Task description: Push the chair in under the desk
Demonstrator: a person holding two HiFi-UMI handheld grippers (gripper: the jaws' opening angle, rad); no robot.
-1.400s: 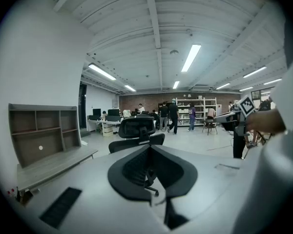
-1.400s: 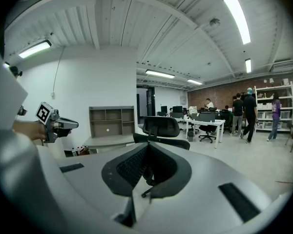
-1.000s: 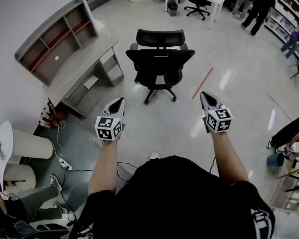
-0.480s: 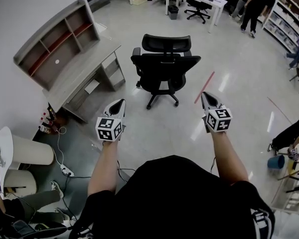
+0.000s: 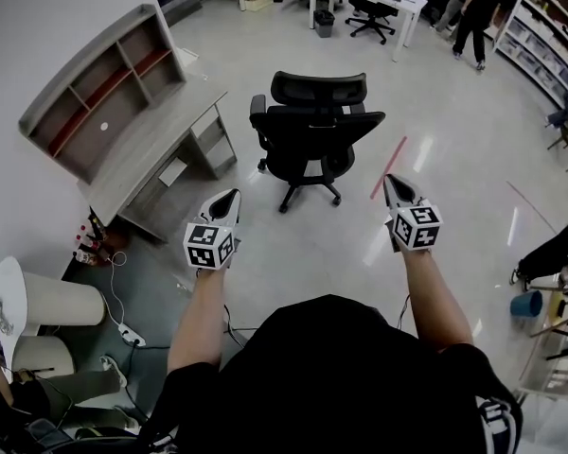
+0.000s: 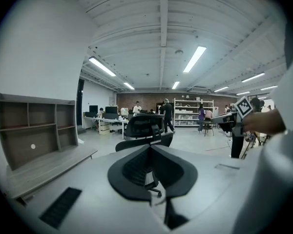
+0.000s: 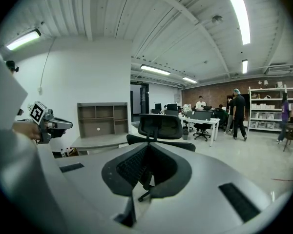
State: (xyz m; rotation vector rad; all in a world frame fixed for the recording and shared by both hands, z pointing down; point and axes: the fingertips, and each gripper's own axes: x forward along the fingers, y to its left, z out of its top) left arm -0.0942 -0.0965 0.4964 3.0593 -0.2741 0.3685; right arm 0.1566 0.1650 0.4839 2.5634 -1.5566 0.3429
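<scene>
A black office chair (image 5: 314,132) with a headrest stands on the pale floor, its back toward me, apart from the desk. The grey desk (image 5: 150,145) with a shelf hutch stands against the left wall, to the chair's left. My left gripper (image 5: 230,196) and right gripper (image 5: 391,182) are held out in front of me, short of the chair, both shut and empty. The left gripper view shows the chair (image 6: 145,128) straight ahead beyond the closed jaws and the desk (image 6: 44,160) at left. In the right gripper view the chair (image 7: 160,126) stands ahead, the desk (image 7: 98,139) behind it to the left.
White cylindrical stools (image 5: 47,301) and a power strip with cables (image 5: 128,310) lie near my left. A red tape line (image 5: 389,154) marks the floor right of the chair. Another desk with a chair (image 5: 371,12) and several people stand far off. A blue bucket (image 5: 524,303) sits at right.
The view has drifted closer to the chair and desk; the chair now appears slightly further right and up. Both grippers keep the same pose, shut.
</scene>
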